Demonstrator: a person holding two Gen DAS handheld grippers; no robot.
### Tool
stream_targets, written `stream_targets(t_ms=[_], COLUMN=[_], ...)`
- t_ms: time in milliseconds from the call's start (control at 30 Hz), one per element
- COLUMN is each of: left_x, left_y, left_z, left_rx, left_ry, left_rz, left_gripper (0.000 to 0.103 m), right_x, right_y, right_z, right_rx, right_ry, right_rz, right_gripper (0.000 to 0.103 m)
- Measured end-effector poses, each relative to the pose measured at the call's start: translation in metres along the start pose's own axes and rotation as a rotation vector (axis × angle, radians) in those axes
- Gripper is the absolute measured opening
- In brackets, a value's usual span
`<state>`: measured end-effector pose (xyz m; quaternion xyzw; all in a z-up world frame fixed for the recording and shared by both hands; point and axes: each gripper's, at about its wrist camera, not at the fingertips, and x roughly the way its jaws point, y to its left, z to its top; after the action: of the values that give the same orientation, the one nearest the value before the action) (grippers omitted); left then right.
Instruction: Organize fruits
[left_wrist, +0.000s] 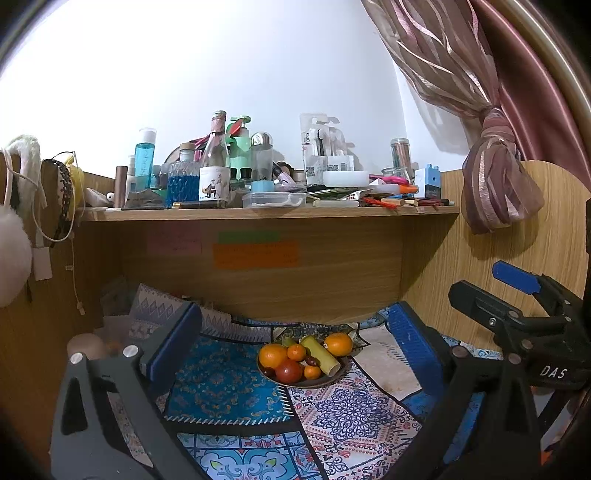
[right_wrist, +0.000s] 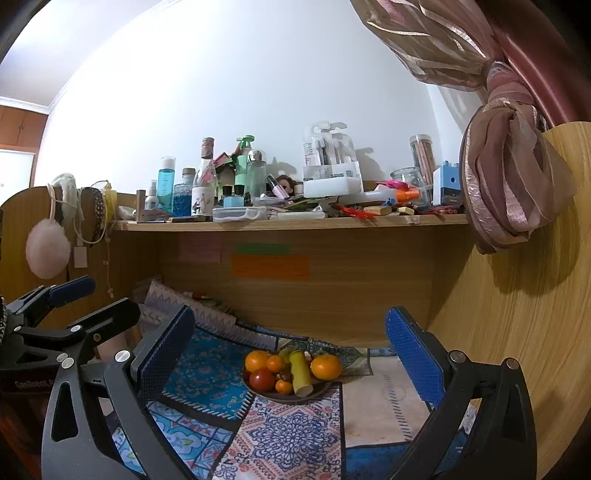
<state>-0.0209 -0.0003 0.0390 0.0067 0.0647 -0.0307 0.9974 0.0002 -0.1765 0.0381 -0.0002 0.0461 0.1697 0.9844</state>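
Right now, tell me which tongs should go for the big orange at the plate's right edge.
Right, probably. Both tongs are open and empty, well short of the plate. The right tongs sit on the orange's side, with the left tongs farther left. The margin is small.

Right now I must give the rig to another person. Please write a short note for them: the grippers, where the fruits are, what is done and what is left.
Left gripper: open, empty, held above the cloth, aimed at the plate.
Right gripper: open, empty, beside the left one.
Fruits: all piled on the brown plate on the patterned cloth: two large oranges, small tangerines, a red tomato, a yellow-green stalk piece, and small dark fruits.
Done: nothing visible; no fruit is gripped.
Left: the whole sorting. No target container is in view.
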Motion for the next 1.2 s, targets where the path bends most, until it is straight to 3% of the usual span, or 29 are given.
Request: stream_targets(t_ms=[1200], left_x=[0.0092], left_y=[0.0054], left_z=[0.0017], left_rx=[-0.015], left_ry=[0.005], left_rz=[0.001], left_gripper=[0.103], right_x=[0.006], right_y=[0.0025], right_z=[0.0011], right_rx=[0.011], right_ry=[0.003], right_rz=[-0.015], right_gripper=[0.103])
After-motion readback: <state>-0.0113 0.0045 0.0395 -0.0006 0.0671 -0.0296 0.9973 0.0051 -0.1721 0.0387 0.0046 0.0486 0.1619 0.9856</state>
